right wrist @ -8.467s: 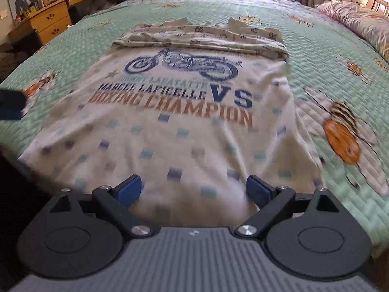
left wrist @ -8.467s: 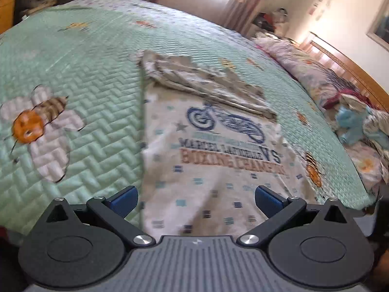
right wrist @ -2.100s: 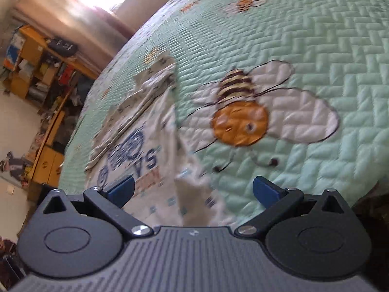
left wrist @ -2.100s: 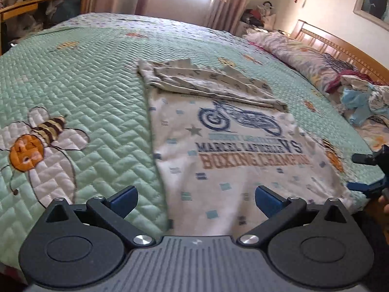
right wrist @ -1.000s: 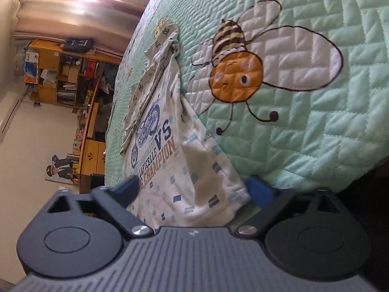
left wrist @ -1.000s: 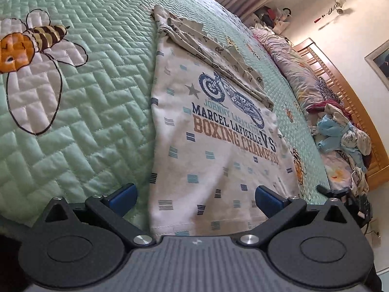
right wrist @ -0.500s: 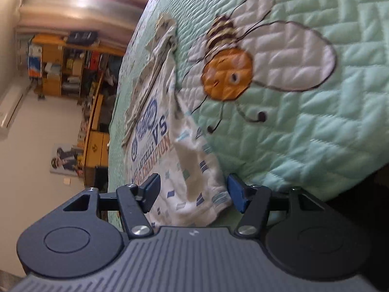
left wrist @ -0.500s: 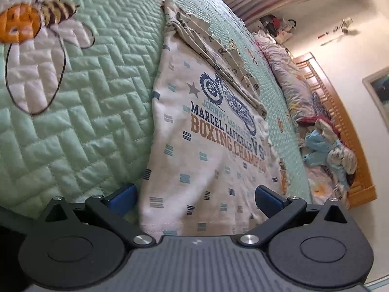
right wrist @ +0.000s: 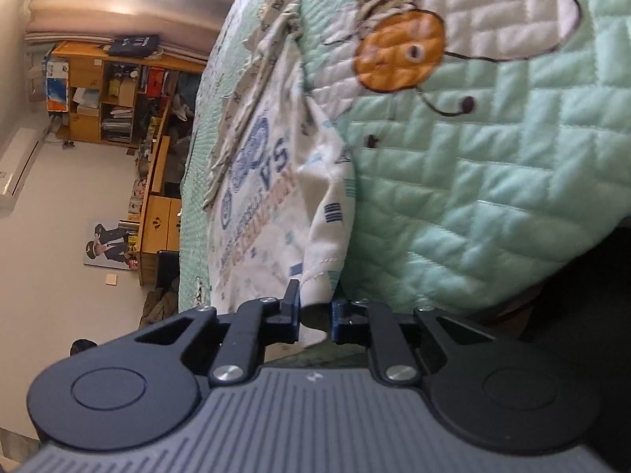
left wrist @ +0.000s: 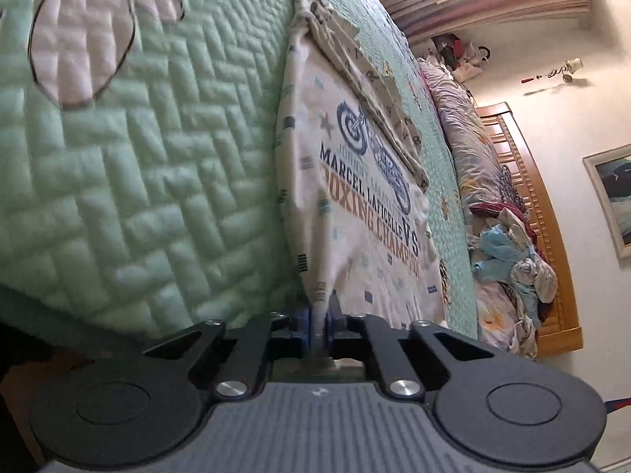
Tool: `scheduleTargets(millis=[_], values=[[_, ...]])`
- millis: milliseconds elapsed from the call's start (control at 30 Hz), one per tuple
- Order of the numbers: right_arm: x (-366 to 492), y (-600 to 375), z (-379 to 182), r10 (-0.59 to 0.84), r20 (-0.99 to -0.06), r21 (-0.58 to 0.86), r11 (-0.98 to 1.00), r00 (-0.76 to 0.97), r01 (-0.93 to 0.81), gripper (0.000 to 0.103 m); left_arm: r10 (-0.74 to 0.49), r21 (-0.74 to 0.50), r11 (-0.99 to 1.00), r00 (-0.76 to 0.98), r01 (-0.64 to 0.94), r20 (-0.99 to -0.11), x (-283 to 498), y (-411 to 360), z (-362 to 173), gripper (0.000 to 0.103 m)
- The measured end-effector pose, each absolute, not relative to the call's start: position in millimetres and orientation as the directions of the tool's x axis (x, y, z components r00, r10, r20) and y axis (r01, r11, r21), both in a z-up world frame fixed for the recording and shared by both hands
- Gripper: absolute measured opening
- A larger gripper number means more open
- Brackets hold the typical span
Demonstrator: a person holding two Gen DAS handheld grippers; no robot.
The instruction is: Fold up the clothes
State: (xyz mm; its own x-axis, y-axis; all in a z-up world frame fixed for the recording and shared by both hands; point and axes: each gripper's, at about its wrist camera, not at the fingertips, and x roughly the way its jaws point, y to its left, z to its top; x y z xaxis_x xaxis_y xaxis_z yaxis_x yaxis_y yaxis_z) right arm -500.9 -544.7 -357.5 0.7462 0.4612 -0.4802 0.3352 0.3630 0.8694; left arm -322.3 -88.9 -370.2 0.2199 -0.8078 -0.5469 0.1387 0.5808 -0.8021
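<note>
A white T-shirt (left wrist: 355, 205) with a blue motorbike print and "BOXING CHAMPION" lettering lies flat on the green quilted bedspread (left wrist: 157, 157), its sleeves folded in at the far end. My left gripper (left wrist: 317, 315) is shut on the near left corner of its hem, and the cloth rises in a taut ridge from the pads. In the right wrist view the T-shirt (right wrist: 268, 181) has its near right hem corner bunched between the pads of my right gripper (right wrist: 315, 311), whose jaws are closing and pinching it. Both grippers are at the bed's near edge.
The bedspread (right wrist: 493, 197) carries bee pictures on either side of the shirt. A pile of loose clothes (left wrist: 512, 260) and a floral pillow (left wrist: 465, 146) lie along the wooden headboard (left wrist: 552, 260). Wooden shelves (right wrist: 110, 79) and a cabinet (right wrist: 157, 220) stand beyond the bed's far side.
Both grippers went from wide open to closed on the hem's near corners. The left one rolled, and the cloth at both corners has lifted off the bed.
</note>
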Motion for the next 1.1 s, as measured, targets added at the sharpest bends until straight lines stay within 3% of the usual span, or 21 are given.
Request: scheduleTargets(millis=[267,667,1100], values=[[-499.4,-540.7,-331.0,0.424,-0.463,0.867,0.397,0.778,0.300,0.008,-0.800,-0.772,0.592,0.286,0.229,-0.528,-331.4,-100.0,-344.9,0.006],[-483.5,-537.0,-289.6,0.382,-0.394,0.884,0.406,0.836,0.231,0.006,-0.813,-0.795,0.555,0.363,0.243,-0.456,-317.0,-95.0,-302.3,0.006],[-386.0,-569.7,-235.8,0.319,-0.350,0.879,0.436,0.881,0.192,0.004,-0.799,-0.783,0.560,0.428,0.272,-0.423,-217.4,-136.7,-245.4,0.008]])
